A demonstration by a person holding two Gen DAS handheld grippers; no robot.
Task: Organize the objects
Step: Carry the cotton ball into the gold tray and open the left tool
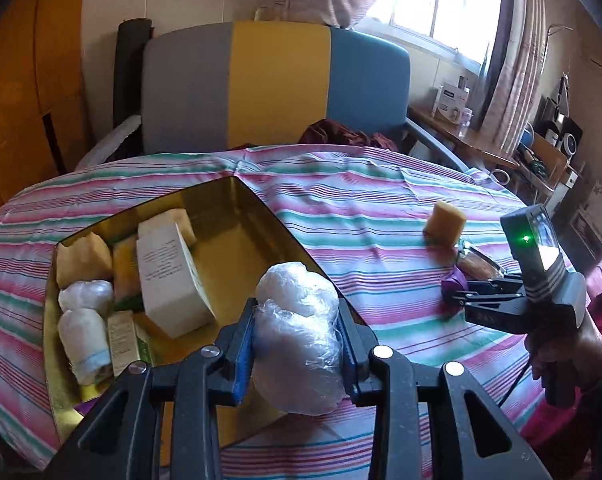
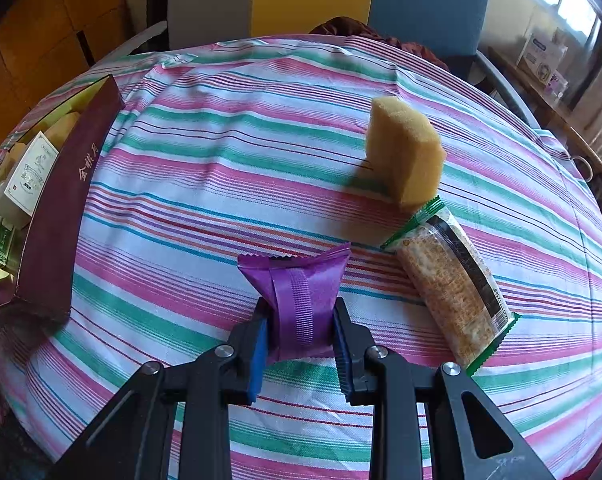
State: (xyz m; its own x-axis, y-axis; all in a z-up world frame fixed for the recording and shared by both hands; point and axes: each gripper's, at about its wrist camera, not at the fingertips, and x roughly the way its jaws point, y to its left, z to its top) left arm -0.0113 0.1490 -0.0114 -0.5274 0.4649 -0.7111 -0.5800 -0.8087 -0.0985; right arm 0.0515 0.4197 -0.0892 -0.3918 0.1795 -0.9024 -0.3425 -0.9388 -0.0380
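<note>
- Left tool [image 1: 297, 320] clenches a soft, light, slippery wrapped bundle [image 1: 301, 328] at its middle, above the box [image 1: 261, 216] rim.
- Right tool [image 2: 301, 320] pinches a crinkly purple packet [image 2: 297, 292] mid-body.
- Sponge [image 2: 405, 152] at one o'clock: squashy.

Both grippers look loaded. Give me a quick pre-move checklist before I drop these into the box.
1. Left gripper shut on the plastic-wrapped bundle: ok.
2. Right gripper shut on the purple packet: ok.
3. Open floor space in the gold-lined box for the bundle: ok, right side bare.
4. Bundle already over the box: ok, above its near right edge.
5. Grip firmness on the crinkled wrap: cannot tell.
6. Everything boxed: not ok, sponge and cracker pack lie on the striped cloth.
</note>
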